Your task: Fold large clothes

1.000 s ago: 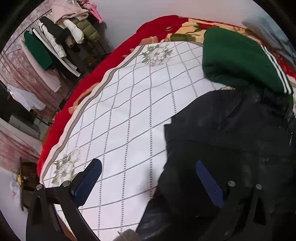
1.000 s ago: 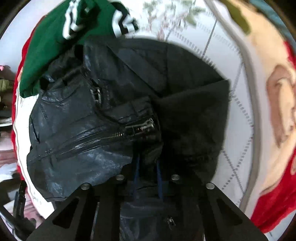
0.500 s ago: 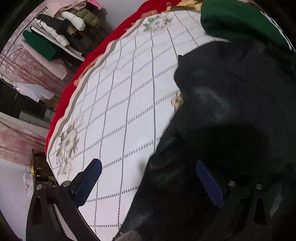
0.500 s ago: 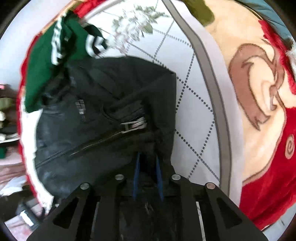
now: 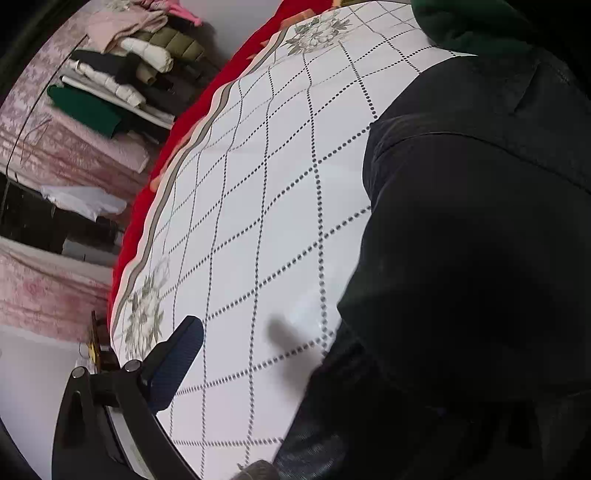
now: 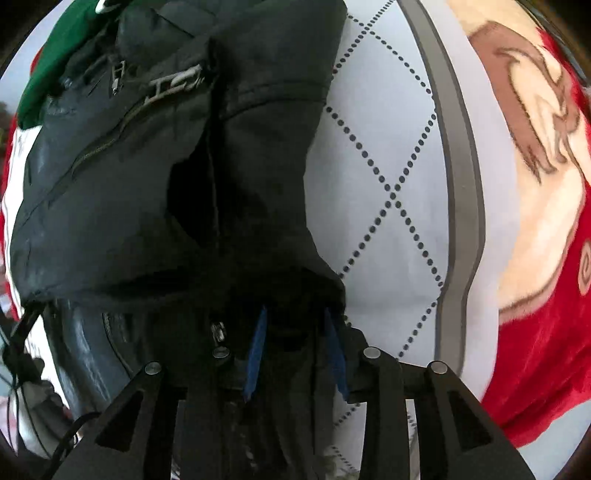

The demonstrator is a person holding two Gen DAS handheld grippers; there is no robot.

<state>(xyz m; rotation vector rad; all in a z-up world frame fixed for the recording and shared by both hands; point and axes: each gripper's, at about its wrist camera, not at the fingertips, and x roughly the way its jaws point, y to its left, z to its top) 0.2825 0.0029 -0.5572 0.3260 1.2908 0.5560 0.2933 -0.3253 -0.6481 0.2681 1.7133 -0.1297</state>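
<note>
A black leather jacket (image 5: 480,258) lies on the white quilt with a dotted grid (image 5: 258,184). My left gripper (image 5: 295,328) hangs low over the jacket's left edge. Its left finger (image 5: 177,362) stands far out over the quilt, and the other finger is hidden in the black cloth. In the right wrist view the jacket (image 6: 110,184) shows its zip and a folded-over dark panel. My right gripper (image 6: 293,314) points down at the panel's near edge. Its jaws are opening, with black cloth still lying between the blue pads (image 6: 258,347).
A green garment with white stripes (image 5: 465,22) lies beyond the jacket, also at the top left of the right wrist view (image 6: 48,70). A red patterned blanket (image 6: 535,332) borders the quilt. Piled clothes (image 5: 129,74) sit off the bed's far side.
The left gripper has sunk and tipped down toward the jacket's edge, and its right finger is now hidden. The right gripper carried the cloth sideways across the quilt, and its pads have parted.
</note>
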